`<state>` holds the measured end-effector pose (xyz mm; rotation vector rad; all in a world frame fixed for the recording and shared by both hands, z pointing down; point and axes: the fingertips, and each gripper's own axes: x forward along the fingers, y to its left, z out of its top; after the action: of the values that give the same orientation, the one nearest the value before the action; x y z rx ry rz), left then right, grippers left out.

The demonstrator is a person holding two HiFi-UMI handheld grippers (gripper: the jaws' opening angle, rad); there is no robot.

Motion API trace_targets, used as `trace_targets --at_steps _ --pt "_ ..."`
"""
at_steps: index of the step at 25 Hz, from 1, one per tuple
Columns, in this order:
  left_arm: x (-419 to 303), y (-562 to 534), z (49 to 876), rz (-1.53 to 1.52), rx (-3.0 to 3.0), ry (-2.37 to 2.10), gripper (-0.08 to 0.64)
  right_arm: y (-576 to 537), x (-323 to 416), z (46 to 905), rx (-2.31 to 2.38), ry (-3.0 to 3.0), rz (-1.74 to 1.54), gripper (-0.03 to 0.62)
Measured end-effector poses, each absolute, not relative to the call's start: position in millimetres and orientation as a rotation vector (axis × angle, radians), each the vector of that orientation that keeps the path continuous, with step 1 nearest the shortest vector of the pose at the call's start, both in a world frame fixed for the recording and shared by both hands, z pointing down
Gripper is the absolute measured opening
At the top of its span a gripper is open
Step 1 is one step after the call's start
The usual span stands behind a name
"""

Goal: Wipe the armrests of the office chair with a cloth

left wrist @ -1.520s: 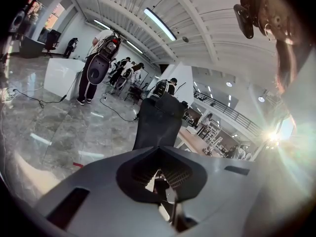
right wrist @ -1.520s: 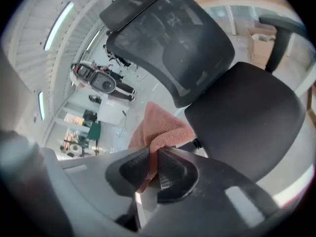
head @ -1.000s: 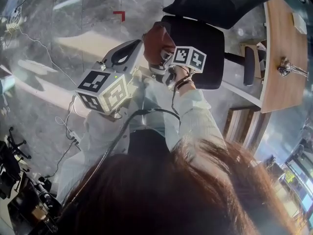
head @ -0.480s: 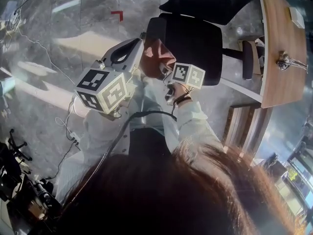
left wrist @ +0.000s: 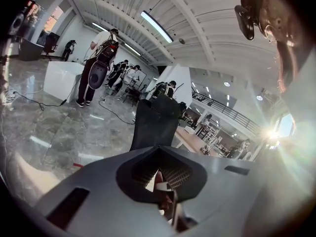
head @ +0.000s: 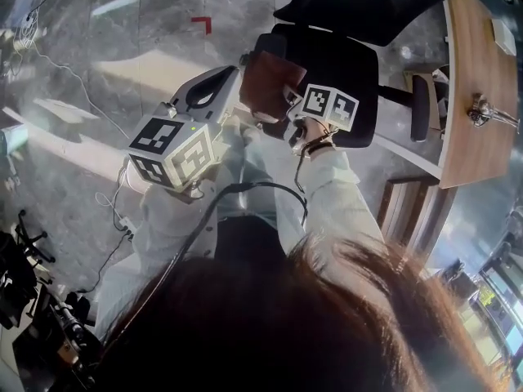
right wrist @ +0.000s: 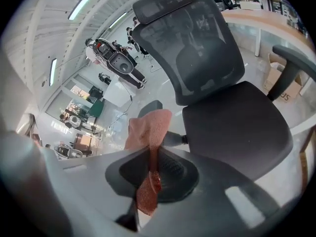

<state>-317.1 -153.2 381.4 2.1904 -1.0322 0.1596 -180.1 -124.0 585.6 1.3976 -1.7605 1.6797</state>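
Right gripper view: right claw (right wrist: 152,167) clamped on pink cloth (right wrist: 148,127), bunched beyond tips, before armrest (right wrist: 154,105); left claw (left wrist: 163,186) together.

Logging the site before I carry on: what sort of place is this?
Most likely a large open-plan office or lab hall: a polished stone floor, a black mesh office chair beside a wooden desk, and long ceiling strip lights overhead.

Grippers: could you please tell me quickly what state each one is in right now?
Left gripper: jaws together, nothing clearly held.
Right gripper: closed on the pink cloth.
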Motion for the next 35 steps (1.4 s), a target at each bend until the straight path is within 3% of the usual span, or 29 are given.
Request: trace_targets --at_steps 9,17,35 --pt "-349.1 -188.5 391.9 0.15 2.154 -1.097 0.003 -229.8 -172.5 602.2 1.391 -1.753 1.38 0.025" --pt "-334.4 -189.8 394.4 0.15 2.153 -1.08 0.002 -235.8 -167.4 608.5 1.264 -1.748 1.098 0.023" --pt "-312.4 -150.4 387.3 0.152 2.182 -1.017 0.003 -102.5 -183.2 598.8 1.118 -1.815 1.236 0.023"
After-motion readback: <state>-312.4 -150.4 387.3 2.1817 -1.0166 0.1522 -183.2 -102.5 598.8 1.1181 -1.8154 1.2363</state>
